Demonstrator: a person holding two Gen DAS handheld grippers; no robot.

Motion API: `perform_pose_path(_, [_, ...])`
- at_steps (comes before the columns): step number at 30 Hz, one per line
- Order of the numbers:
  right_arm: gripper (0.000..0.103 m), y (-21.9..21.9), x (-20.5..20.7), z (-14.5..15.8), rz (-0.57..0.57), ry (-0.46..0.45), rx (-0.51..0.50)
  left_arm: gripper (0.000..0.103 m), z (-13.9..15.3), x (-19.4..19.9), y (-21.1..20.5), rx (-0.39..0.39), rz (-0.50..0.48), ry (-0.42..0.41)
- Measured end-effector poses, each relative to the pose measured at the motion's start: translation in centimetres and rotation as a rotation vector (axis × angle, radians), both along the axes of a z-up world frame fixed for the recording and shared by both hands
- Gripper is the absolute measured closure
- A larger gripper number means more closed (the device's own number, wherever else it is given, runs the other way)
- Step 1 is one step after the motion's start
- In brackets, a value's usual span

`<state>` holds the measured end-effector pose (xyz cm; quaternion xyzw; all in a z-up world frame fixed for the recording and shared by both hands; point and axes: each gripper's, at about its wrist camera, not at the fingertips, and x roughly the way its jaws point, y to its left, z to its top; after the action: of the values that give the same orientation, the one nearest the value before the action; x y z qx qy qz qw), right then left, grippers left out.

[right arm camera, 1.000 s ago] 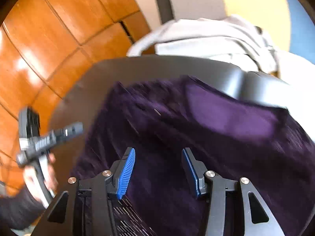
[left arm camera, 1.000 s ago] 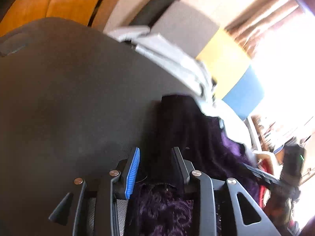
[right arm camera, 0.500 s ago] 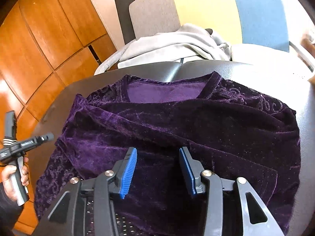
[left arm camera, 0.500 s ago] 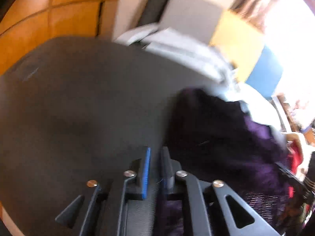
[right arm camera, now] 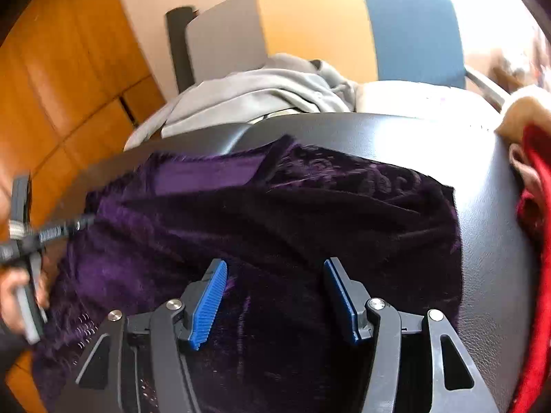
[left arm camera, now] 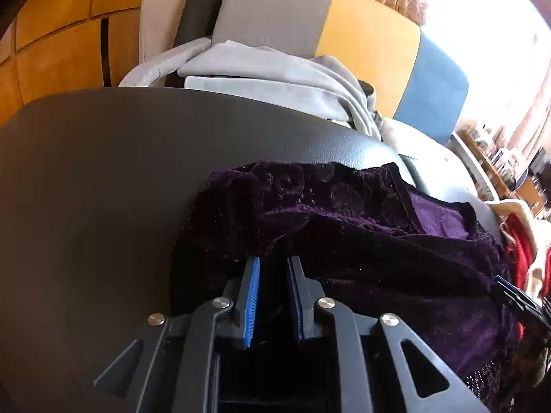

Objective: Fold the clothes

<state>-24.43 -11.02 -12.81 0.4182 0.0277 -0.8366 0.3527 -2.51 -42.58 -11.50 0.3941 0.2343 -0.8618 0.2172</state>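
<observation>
Left gripper stands narrow under a purple velvet top fold; whether it pinches the cloth, I cannot tell. Only the right view shows the right gripper wide above the top, red cloth at 3 o'clock.

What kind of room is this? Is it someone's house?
Probably a living room or lounge at home: wooden wall panels, a colourful chair draped with a grey sweatshirt, and a purple velvet top laid out for folding.

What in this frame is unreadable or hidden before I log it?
- Left claw: in the left wrist view, its tips run under a fold of the purple velvet top, so whether cloth is pinched cannot be told.
- Top's lower hem: cut off by the bottom edge and the right claw in the right wrist view.
- Red garment: cut by the right edge.
- Left hand: blurred.
- Window side: overexposed in the left wrist view.
</observation>
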Motion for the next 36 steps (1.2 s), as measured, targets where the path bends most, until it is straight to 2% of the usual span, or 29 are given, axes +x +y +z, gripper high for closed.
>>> perform_pose_path(3, [0.042,-0.4,0.1,0.2,0.016,0.007,0.023,0.086,1.0,-0.8,0.8,-0.016,0.009,-0.024])
perform_pose_path(5, [0.042,-0.2,-0.1,0.8,0.02,-0.014,0.0,0.086,3.0,-1.4,1.9,-0.036,-0.015,0.007])
perform_pose_path(7, [0.042,0.1,-0.3,2.0,0.024,-0.004,-0.044,0.085,4.9,-2.3,3.1,-0.039,-0.081,0.058])
perform_pose_path(8, [0.042,0.2,-0.4,2.6,0.03,0.003,-0.063,0.082,5.8,-3.4,3.9,-0.011,-0.141,0.084])
perform_pose_path(10, [0.04,-0.2,-0.8,3.6,0.044,0.032,-0.063,0.081,7.2,-6.4,5.5,0.103,-0.288,0.127])
perform_pose_path(14, [0.036,-1.8,-1.6,3.3,0.049,0.089,0.05,0.08,6.7,-14.4,8.0,0.368,-0.467,0.123])
perform_pose_path(17, [0.034,-1.7,-2.7,1.8,0.024,0.066,0.082,0.08,5.1,-20.3,9.6,0.446,-0.535,0.075])
perform_pose_path(19, [0.03,-0.9,-3.3,-0.1,-0.006,0.015,0.044,0.08,3.8,-23.3,10.7,0.473,-0.576,0.036])
perform_pose_path(23, [0.026,-0.1,-3.5,-0.6,-0.006,0.003,-0.022,0.08,1.7,-26.0,11.2,0.464,-0.597,-0.036])
perform_pose_path(26, [0.018,-0.3,-3.5,-0.7,0.017,0.003,-0.028,0.08,1.2,-26.7,11.7,0.509,-0.621,-0.025])
perform_pose_path(29, [0.015,-0.7,-3.3,-0.7,0.026,0.015,-0.014,0.08,1.0,-27.1,12.2,0.528,-0.637,-0.008])
perform_pose_path(31, [0.015,-0.7,-3.1,-0.7,0.026,0.02,-0.011,0.087,0.4,-28.0,12.7,0.458,-0.601,-0.061])
perform_pose_path(32, [0.015,-0.6,-3.0,-0.7,0.025,0.02,-0.014,0.099,-0.1,-28.5,12.9,0.427,-0.58,-0.1])
perform_pose_path(33, [0.015,-0.5,-2.9,-0.6,0.025,0.018,-0.018,0.1,-0.4,-28.7,12.8,0.427,-0.567,-0.116])
perform_pose_path(35, [0.015,-0.4,-2.9,-0.6,0.025,0.017,-0.024,0.099,-0.2,-28.3,12.3,0.479,-0.557,-0.081])
perform_pose_path(36, [0.015,-0.4,-2.9,-0.6,0.025,0.017,-0.025,0.096,0.1,-28.0,11.9,0.499,-0.553,-0.055])
